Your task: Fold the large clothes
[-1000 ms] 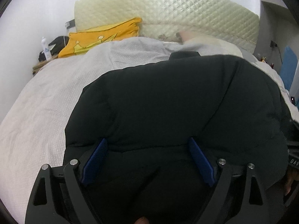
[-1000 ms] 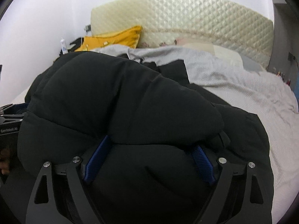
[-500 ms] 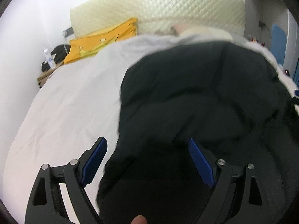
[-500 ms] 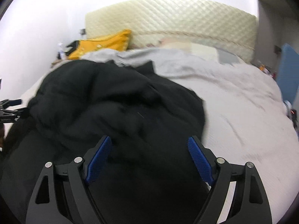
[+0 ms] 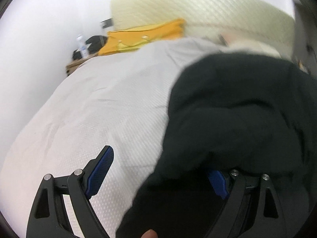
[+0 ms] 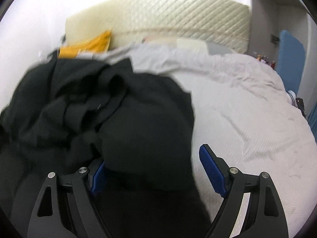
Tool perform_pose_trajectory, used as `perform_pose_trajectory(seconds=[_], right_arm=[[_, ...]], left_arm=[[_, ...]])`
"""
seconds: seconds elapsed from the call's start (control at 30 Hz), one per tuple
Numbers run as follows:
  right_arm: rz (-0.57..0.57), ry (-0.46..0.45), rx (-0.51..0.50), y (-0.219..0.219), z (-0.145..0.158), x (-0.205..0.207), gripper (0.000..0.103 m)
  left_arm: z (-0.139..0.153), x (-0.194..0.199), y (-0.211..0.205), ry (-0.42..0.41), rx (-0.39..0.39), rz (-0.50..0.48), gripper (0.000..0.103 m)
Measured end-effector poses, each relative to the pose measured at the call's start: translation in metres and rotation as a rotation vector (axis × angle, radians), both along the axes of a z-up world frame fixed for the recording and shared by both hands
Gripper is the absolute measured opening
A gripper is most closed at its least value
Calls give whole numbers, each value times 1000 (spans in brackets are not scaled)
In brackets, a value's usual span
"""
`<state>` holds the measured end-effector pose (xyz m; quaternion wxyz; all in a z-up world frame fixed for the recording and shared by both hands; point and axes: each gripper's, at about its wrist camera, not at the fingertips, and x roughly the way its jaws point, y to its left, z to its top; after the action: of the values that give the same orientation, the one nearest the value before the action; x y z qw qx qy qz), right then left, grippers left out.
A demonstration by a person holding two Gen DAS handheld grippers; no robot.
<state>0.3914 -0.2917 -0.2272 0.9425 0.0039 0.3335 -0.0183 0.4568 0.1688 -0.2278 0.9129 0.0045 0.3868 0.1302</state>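
At the bottom of the left wrist view, the left gripper [image 5: 158, 170] stands spread wide, its blue left pad [image 5: 100, 171] bare over the white bedspread [image 5: 95, 107] while the right pad is half buried under the edge of the black padded jacket [image 5: 233, 109]; nothing is pinched between them. A fingertip [image 5: 149, 234] peeks in at the lower edge. The jacket fills the right half of that frame, lying heaped on the bed. At the bottom of the right wrist view, the right gripper [image 6: 156, 168] is likewise spread, with a fold of the black padded jacket [image 6: 118, 115] bulging between its fingers and covering most of the left pad, the right pad clear over the white bedspread [image 6: 247, 119]; the pads do not press on the cloth. There the jacket occupies the left and centre. Farther up, a yellow pillow [image 5: 142, 35] lies against the cream quilted headboard [image 5: 208, 10], a small bottle [image 5: 82, 46] stands at the upper left, and a blue panel [image 6: 291, 59] shows at the right edge.
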Motion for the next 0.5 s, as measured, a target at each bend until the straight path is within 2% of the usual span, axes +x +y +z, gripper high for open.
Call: perform_pose_trajectory(seconds=[0.13,0.3,0.37,0.5], right_arm=[[-47,-46,52,-19,-1,1,83],[-92,4,142,-39,-19,11,83],[-91,12,136,-37,-17,9,83],[-63,36,128,-23,1,-3,83]], left_arm=[[-7,7,15,-12,-29,40,89],[-19,13,30,10,-74,84,89],[-12,6,30,7,-115,77,89],[8,-7,28,8,-124,49,89]])
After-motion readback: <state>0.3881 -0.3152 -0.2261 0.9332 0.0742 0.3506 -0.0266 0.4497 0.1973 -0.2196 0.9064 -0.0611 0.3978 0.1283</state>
